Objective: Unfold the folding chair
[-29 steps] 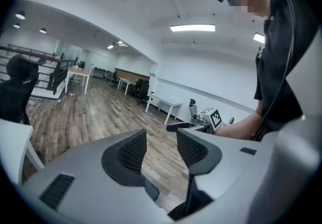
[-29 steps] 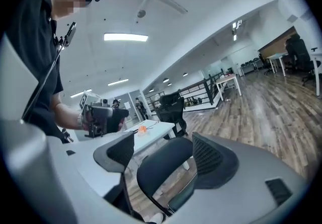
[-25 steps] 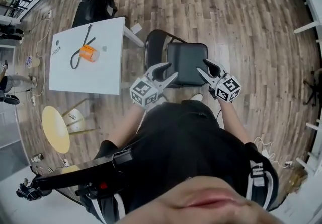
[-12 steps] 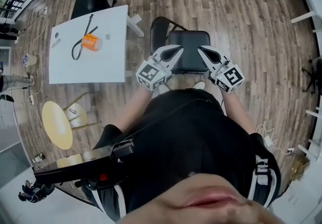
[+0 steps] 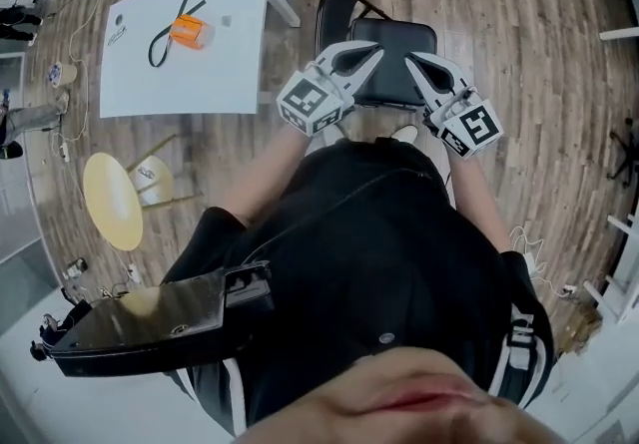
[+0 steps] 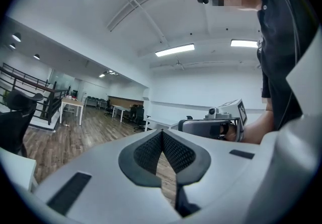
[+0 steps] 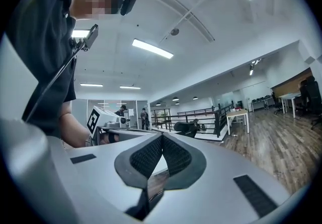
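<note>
Above the standing folding chair [image 5: 396,41], left gripper [image 5: 370,54] and right gripper [image 5: 413,60] have risen, jaws just closed empty; unfolding appears done.

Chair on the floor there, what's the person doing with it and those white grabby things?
A person stands over a black chair with a gripper in each hand. The left gripper and the right gripper are held over the near part of the seat, one toward each side. Both have their fingers shut with nothing between them, so neither is gripping the chair. The seat already looks flat and open.
</note>
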`<state>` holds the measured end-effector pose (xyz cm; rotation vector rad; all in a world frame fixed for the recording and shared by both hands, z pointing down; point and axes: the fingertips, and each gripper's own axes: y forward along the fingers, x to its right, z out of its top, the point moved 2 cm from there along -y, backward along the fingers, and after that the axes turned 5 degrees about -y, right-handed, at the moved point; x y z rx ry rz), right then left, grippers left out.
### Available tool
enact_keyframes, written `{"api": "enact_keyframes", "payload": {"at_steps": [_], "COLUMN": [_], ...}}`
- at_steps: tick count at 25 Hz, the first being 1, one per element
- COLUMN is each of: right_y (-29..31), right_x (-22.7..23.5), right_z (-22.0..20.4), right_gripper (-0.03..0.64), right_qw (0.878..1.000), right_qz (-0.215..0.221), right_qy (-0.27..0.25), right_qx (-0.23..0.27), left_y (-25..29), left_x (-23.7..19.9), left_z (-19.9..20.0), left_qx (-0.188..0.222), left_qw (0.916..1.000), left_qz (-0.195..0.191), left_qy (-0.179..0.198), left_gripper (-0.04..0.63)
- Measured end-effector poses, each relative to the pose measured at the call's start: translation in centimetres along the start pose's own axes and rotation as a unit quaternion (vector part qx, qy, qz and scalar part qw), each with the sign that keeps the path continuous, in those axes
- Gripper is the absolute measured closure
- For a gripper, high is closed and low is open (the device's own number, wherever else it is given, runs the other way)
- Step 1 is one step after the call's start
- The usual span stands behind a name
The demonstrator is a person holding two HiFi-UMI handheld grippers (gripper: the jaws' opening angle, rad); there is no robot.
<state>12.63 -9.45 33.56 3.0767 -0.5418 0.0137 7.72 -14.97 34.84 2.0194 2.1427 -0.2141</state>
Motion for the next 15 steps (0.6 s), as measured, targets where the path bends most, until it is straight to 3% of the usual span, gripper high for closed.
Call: {"api": "enact_keyframes", "payload": {"at_steps": [15], "right_y": [1.2], "right_x": [0.6], "right_z": [0.0], "right_gripper": [0.609], "right_qw": [1.0], "right_qz": [-0.003], "right_qy": [0.003], "right_qx": [0.011], "left_y": [-0.7], "left_x": [-1.1], "left_z": [0.3], "left_qx": [0.012], "left_qw": [0.9999], "left_qz": [0.006], "left_qy": [0.0], "left_gripper": [0.591]}}
